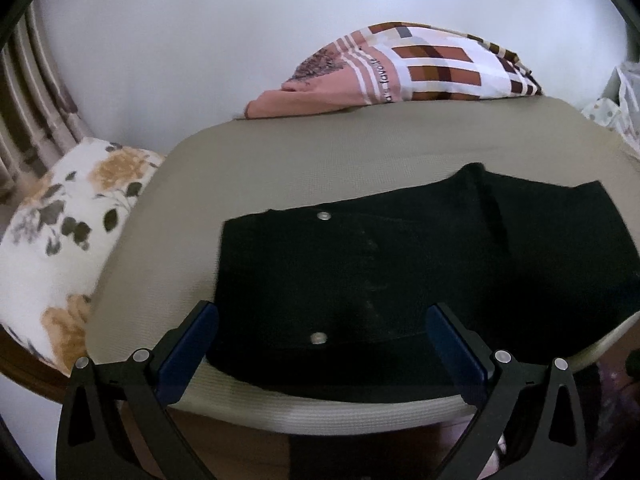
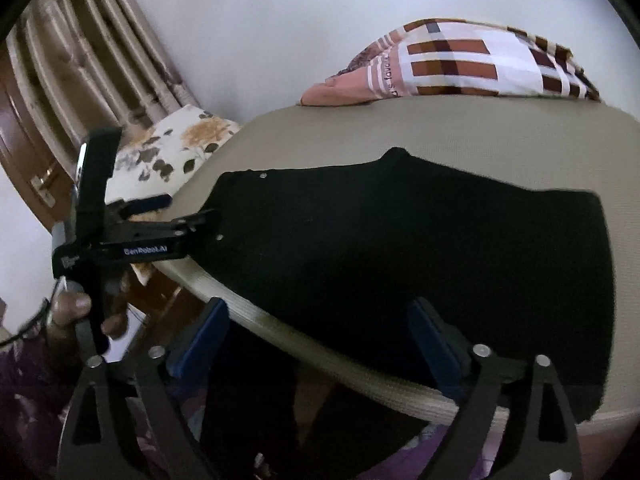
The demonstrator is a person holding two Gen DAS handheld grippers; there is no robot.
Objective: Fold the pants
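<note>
From my left-hand camera I count one pair of black fabric pants (image 1: 400, 280), folded into a flat block on the beige woven mattress (image 1: 320, 160). Two round metal rivets show on the cloth, one just ahead of my left gripper (image 1: 322, 314) and one further out. The two blue-padded fingers (image 1: 192, 344) stand spread wide, straddling the near edge of the pants, with nothing pinched between them; whether the pads touch the cloth, I cannot tell. Beyond the pants lies one pink, white and brown checked pillow (image 1: 420, 68). Off to the left of the fingers sits one white cushion with orange flowers (image 1: 68, 232).

From my right-hand camera, the same single pair of pants (image 2: 400, 260) spreads ahead of my right gripper (image 2: 320, 330) and drapes over the mattress edge (image 2: 360, 372) between its fingers. These two fingers are also spread wide, gripping nothing. To their left I see the left gripper (image 2: 180, 216) at the corner of the pants, and one hand (image 2: 76, 308) wrapped round its handle. One checked pillow (image 2: 460, 60) and one flowered cushion (image 2: 176, 148) lie beyond.
</note>
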